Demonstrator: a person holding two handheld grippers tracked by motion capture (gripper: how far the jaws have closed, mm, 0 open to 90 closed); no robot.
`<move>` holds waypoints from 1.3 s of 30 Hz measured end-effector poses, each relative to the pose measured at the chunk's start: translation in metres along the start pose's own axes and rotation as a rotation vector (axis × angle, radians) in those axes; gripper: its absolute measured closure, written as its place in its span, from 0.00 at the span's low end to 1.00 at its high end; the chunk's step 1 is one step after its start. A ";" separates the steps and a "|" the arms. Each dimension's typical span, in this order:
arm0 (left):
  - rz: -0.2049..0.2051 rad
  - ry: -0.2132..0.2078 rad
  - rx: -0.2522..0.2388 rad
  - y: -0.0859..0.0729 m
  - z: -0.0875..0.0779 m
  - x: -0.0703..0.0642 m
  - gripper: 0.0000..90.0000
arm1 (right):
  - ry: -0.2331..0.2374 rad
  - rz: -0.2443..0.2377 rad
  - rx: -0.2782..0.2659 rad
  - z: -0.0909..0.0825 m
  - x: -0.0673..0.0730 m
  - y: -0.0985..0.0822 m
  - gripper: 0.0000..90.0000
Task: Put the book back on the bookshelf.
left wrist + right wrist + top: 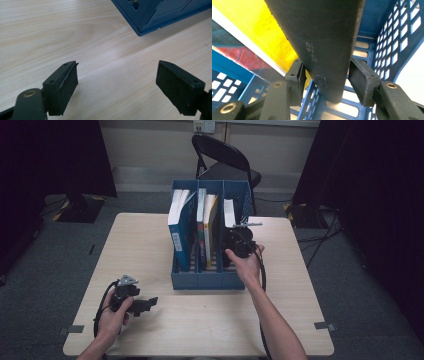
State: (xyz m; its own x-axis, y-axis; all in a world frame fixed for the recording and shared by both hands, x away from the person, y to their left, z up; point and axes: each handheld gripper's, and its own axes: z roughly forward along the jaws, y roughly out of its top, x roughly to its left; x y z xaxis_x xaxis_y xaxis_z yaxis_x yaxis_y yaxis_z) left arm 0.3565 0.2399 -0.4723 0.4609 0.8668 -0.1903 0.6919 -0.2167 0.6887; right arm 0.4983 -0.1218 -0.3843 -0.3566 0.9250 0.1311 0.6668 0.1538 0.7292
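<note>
A blue three-slot file rack (205,280) stands in the middle of the table. Its right slot holds a dark-covered book (322,37), whose white page edge (229,212) shows from above. My right gripper (325,80) is shut on that book's lower edge, one pad on each cover, inside the slot's perforated wall (387,50). The right gripper (234,241) is held at the rack's right slot from above. A yellow book (269,32) stands in the neighbouring slot. My left gripper (145,304) rests low at the table's front left, and in its own view the left gripper (117,75) is open over bare wood.
A large blue book (181,227) leans in the left slot and the yellow book (212,227) stands in the middle slot. The rack's corner (155,17) lies ahead of the left jaws. A black folding chair (225,160) stands behind the table.
</note>
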 end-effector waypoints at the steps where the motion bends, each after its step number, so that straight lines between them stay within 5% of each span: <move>1: -0.002 0.001 -0.001 0.000 0.000 0.001 0.19 | 0.004 -0.008 0.001 0.000 -0.001 0.000 0.53; 5: -0.003 0.003 -0.009 -0.001 -0.003 0.001 0.19 | 0.055 0.006 -0.020 -0.002 -0.007 -0.004 0.41; 20: 0.013 0.014 -0.040 -0.003 -0.011 0.005 0.18 | 0.107 -0.056 -0.071 -0.039 -0.017 -0.016 0.22; 32: 0.013 0.014 -0.046 -0.003 -0.012 0.004 0.18 | 0.155 -0.077 -0.152 -0.089 -0.033 -0.041 0.18; 39: 0.018 0.012 -0.057 -0.002 -0.015 0.004 0.18 | 0.122 -0.070 -0.170 -0.109 -0.048 -0.062 0.17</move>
State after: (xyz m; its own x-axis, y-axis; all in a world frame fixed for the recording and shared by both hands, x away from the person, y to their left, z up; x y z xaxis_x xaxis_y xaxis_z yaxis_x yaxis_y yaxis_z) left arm 0.3483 0.2512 -0.4641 0.4655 0.8687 -0.1693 0.6510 -0.2065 0.7304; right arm 0.4021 -0.2135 -0.3627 -0.4814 0.8638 0.1489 0.5211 0.1454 0.8410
